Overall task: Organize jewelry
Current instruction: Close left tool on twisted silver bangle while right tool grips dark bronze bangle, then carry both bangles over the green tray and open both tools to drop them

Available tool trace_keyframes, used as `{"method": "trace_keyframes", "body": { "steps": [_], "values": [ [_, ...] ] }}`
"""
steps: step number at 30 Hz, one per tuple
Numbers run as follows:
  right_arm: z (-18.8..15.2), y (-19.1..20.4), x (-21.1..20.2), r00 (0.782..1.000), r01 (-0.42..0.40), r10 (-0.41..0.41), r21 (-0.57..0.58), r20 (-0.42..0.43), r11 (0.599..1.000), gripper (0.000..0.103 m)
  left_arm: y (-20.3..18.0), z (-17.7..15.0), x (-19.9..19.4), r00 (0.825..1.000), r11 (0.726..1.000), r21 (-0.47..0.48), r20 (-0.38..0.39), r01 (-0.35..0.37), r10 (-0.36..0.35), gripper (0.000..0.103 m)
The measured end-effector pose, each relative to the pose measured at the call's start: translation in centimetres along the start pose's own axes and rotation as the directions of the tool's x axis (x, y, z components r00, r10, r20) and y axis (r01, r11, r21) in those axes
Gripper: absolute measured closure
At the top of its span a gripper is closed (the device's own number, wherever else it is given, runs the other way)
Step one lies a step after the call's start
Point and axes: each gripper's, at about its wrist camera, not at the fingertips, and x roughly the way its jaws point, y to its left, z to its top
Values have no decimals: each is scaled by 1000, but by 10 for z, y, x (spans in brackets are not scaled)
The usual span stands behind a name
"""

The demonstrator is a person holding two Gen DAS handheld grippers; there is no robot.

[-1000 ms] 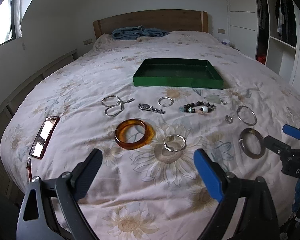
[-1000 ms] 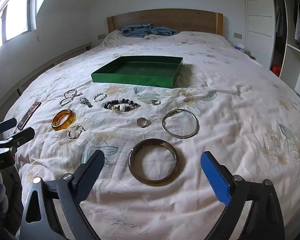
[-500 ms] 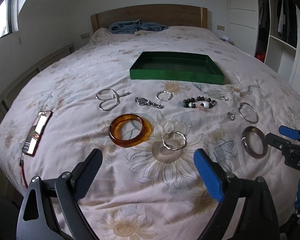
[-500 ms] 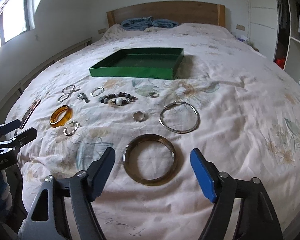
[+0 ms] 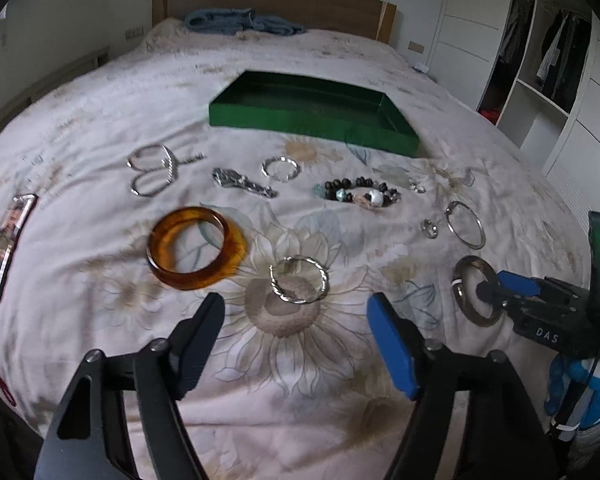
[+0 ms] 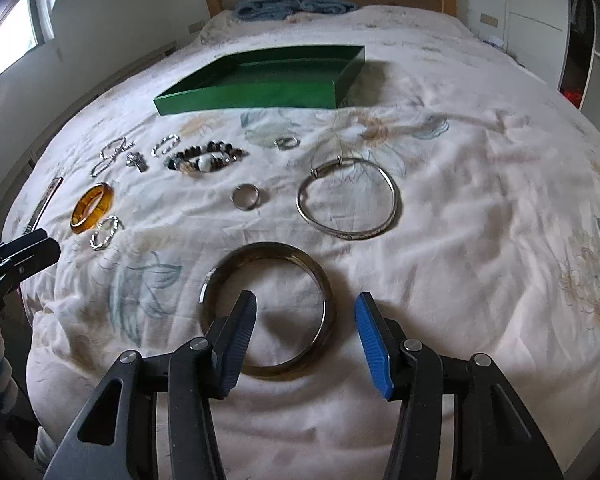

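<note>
Jewelry lies spread on a floral bedspread before a green tray, also in the right wrist view. My left gripper is open just short of a twisted silver ring bangle; an amber bangle lies to its left. My right gripper is open, its jaws straddling the right rim of a dark brown bangle, one finger inside the ring. Farther off lie a thin silver bangle, a small ring and a beaded bracelet.
Silver hoops, a silver clasp piece and a small bracelet lie before the tray. A flat red-edged mirror lies at the bed's left edge. Blue towels sit by the headboard. A wardrobe stands to the right.
Both grippers have moved forward and down toward the bed. The right gripper's jaws have narrowed and now straddle the dark bangle's rim. The left has closed in on the twisted silver bangle.
</note>
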Motion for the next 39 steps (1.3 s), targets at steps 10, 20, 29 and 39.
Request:
{"method": "trace_keyframes", "body": {
  "steps": [10, 20, 29, 39],
  "values": [
    [5, -2, 15, 999, -26, 26, -32, -21, 999, 54, -9, 10, 43, 997, 1000, 21, -78, -13, 14, 49],
    [9, -4, 25, 998, -43, 41, -37, -51, 998, 91, -6, 11, 61, 993, 999, 28, -116, -19, 23, 65],
    [9, 7, 0, 1000, -25, 26, -73, 16, 997, 94, -7, 14, 35, 999, 1000, 27, -46, -9, 10, 66],
    [60, 29, -47, 981, 75, -53, -110, 187, 991, 94, 13, 55, 0, 993, 999, -12, 112, 37, -36, 66]
  ]
}}
